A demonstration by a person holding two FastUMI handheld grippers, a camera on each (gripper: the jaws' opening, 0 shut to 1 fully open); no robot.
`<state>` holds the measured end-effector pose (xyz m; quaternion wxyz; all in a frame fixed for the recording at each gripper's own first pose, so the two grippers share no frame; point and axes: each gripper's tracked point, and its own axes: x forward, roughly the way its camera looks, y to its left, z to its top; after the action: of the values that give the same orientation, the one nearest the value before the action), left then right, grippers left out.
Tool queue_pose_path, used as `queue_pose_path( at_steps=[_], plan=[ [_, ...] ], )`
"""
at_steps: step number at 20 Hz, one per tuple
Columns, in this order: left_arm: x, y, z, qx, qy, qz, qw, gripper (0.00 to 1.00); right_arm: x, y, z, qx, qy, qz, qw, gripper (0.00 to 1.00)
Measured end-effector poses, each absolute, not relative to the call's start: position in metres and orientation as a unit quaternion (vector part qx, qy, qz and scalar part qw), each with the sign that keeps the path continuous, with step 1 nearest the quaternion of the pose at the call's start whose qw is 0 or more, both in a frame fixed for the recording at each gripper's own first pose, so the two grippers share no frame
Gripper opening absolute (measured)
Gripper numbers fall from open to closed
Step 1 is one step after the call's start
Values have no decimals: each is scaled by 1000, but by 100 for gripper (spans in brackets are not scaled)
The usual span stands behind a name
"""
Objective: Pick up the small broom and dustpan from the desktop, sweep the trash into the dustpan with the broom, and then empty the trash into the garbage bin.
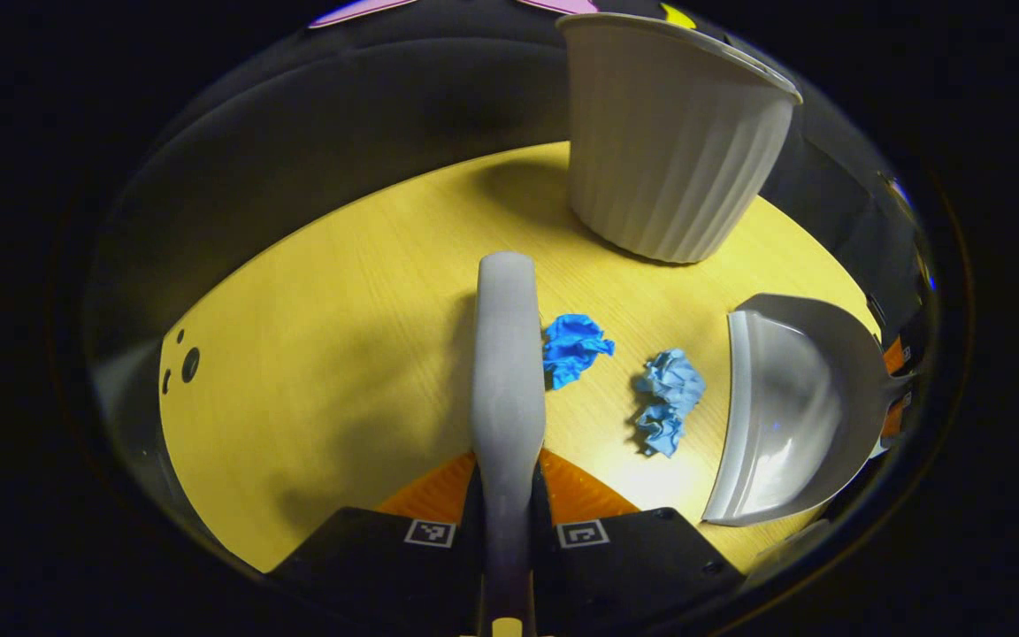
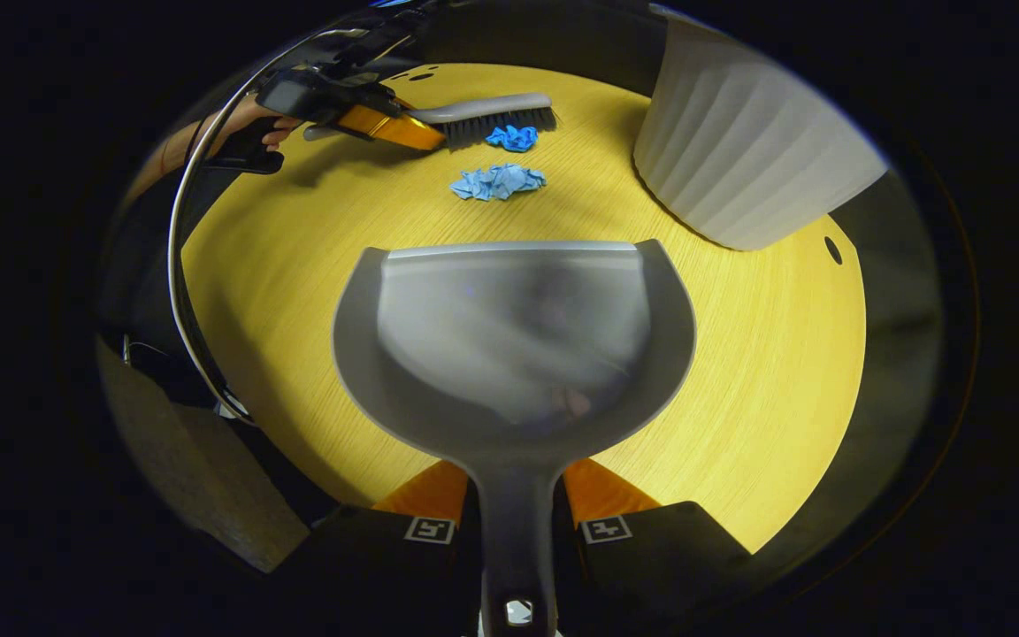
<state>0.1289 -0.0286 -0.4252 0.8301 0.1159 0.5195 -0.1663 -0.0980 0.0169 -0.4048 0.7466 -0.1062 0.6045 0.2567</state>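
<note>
My left gripper (image 1: 506, 495) is shut on the grey broom (image 1: 507, 354), whose back runs forward over the yellow desktop (image 1: 324, 354). Just right of the broom lie two crumpled blue paper scraps, a darker one (image 1: 573, 347) and a paler one (image 1: 669, 400). My right gripper (image 2: 514, 522) is shut on the handle of the grey dustpan (image 2: 514, 345), its open lip facing the scraps. In the right gripper view the broom's bristles (image 2: 496, 124) touch the darker scrap (image 2: 512, 137), with the paler scrap (image 2: 498, 182) between broom and dustpan lip. The dustpan (image 1: 784, 407) also shows in the left gripper view.
A white ribbed garbage bin (image 1: 669, 141) stands on the desktop's far side, beyond the scraps; it appears at the upper right (image 2: 739, 159) in the right gripper view. A hand (image 2: 253, 133) holds the left gripper. Small dark holes (image 1: 189, 364) mark the desktop's edge.
</note>
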Motion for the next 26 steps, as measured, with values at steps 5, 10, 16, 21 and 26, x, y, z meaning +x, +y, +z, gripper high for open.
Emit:
queue_pose_path(
  at_steps=[5, 10, 16, 21, 26],
  plan=[
    [114, -50, -421, 114, 524, -208, 818, 27, -93, 15, -407, -103, 603, 256, 748, 37],
    [90, -83, -425, 117, 521, -258, 805, 27, -94, 19, -408, -106, 599, 262, 749, 37],
    [55, -136, -423, 95, 522, -320, 785, 27, -98, 20, -412, -97, 594, 260, 755, 37],
    [44, -161, -418, 81, 519, -344, 779, 27, -109, 19, -415, -87, 585, 254, 765, 37],
    [53, -157, -404, 73, 498, -336, 796, 27, -118, 20, -411, -67, 571, 236, 783, 37]
  ],
)
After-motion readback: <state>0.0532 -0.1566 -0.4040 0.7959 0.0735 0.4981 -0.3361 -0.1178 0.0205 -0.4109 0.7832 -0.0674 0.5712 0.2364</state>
